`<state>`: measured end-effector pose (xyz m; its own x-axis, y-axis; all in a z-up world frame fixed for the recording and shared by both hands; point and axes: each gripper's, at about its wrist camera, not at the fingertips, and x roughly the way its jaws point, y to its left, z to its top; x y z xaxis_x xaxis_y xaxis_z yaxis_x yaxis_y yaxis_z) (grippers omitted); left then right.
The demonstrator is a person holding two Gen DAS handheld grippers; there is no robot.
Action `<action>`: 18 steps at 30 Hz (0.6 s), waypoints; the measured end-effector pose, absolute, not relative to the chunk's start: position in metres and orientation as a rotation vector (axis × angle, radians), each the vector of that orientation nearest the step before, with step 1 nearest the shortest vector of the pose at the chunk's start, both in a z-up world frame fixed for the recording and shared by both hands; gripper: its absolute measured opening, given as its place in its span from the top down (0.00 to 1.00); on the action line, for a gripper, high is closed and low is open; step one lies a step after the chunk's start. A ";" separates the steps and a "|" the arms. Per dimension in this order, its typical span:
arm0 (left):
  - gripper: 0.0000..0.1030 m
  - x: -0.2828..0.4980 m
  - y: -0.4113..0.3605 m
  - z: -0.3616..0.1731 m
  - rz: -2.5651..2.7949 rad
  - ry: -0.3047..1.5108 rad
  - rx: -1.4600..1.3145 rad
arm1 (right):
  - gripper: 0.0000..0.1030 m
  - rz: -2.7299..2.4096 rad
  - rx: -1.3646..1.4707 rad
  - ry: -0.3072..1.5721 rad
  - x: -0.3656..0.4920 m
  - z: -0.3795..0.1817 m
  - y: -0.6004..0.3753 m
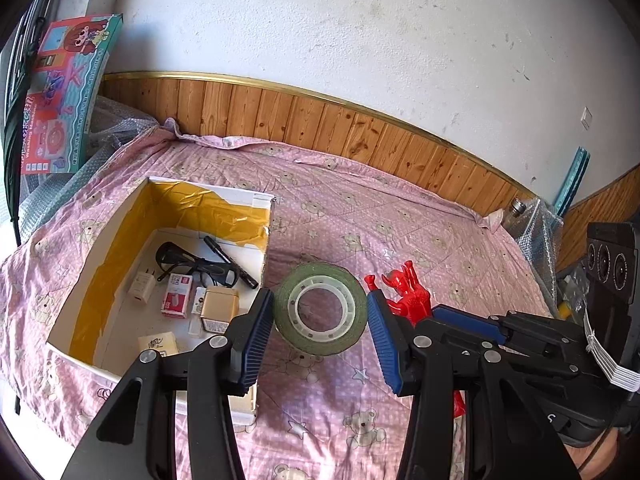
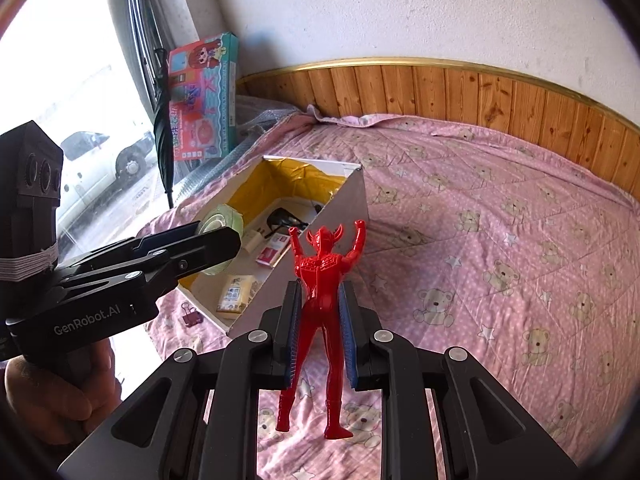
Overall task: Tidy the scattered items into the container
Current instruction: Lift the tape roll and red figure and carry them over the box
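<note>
Both hand-held grippers are seen above a bed covered by a pink bear-print sheet [image 2: 500, 240]. A roll of clear tape on a white plastic core [image 1: 320, 309] is clamped between the blue ribbed pads of the left gripper [image 1: 320, 316]; its jaws are spread only as wide as the roll, which is held upright with its hole facing the camera. In the right wrist view the roll [image 2: 222, 220] is carried over the near left part of the open cardboard box.

A red plastic figure with raised arms [image 2: 320, 296] is pinched at the waist by the right gripper [image 2: 320, 336], whose jaws are drawn narrowly in against it; the figure is held upright, legs hanging free above the sheet. From the left wrist view the figure [image 1: 408, 300] is seen just right of the tape.

An open white cardboard box lined with yellow tape [image 1: 120, 236] is set near the left edge of the bed. Inside it lie black glasses [image 1: 192, 264], a black marker [image 1: 230, 256], a white plug adapter [image 1: 141, 286], a red-and-white small carton [image 1: 176, 300], a gold square tin [image 1: 219, 308] and a pale yellow packet [image 1: 158, 342]. A purple binder clip [image 2: 191, 314] is left on the sheet just outside the box's near left wall. A colourful toy carton [image 1: 68, 92] is leaned up beyond the bed's far left corner.
</note>
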<state>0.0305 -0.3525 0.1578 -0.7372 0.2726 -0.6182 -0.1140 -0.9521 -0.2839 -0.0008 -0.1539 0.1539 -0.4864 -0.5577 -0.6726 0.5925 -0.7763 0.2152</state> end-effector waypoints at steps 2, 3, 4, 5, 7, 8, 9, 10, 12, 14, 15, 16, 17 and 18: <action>0.52 0.031 -0.360 0.157 2.739 -0.349 -1.030 | 0.81 -2.245 0.993 0.068 0.000 0.155 -0.160; 0.52 0.032 -0.364 0.156 2.744 -0.355 -1.035 | 0.81 -2.244 0.993 0.073 0.000 0.155 -0.162; 0.52 0.032 -0.368 0.155 2.748 -0.362 -1.039 | 0.81 -2.242 0.993 0.077 0.000 0.156 -0.165; 0.52 0.032 -0.372 0.155 2.751 -0.368 -1.044 | 0.81 -2.239 0.992 0.081 0.000 0.156 -0.168; 0.52 0.032 -0.378 0.154 2.758 -0.374 -1.049 | 0.81 -2.236 0.990 0.091 -0.001 0.157 -0.174; 0.52 0.032 -0.381 0.153 2.761 -0.377 -1.054 | 0.81 -2.234 0.990 0.095 -0.001 0.158 -0.177; 0.52 0.032 -0.384 0.153 2.762 -0.383 -1.059 | 0.81 -2.232 0.988 0.099 -0.002 0.158 -0.180; 0.52 0.031 -0.387 0.152 2.764 -0.388 -1.062 | 0.81 -2.230 0.987 0.102 -0.002 0.159 -0.183; 0.52 0.030 -0.392 0.151 2.770 -0.395 -1.068 | 0.81 -2.228 0.986 0.112 -0.002 0.160 -0.189; 0.52 0.029 -0.398 0.150 2.776 -0.406 -1.075 | 0.81 -2.223 0.983 0.122 -0.003 0.161 -0.195; 0.52 0.028 -0.401 0.149 2.777 -0.413 -1.080 | 0.81 -2.222 0.981 0.127 -0.004 0.162 -0.198; 0.52 0.027 -0.404 0.148 2.777 -0.422 -1.083 | 0.81 -2.218 0.981 0.130 -0.005 0.163 -0.200; 0.52 0.027 -0.406 0.148 2.780 -0.429 -1.084 | 0.81 -2.216 0.980 0.133 -0.006 0.163 -0.203; 0.52 0.027 -0.407 0.147 2.781 -0.433 -1.086 | 0.81 -2.215 0.980 0.138 -0.006 0.164 -0.207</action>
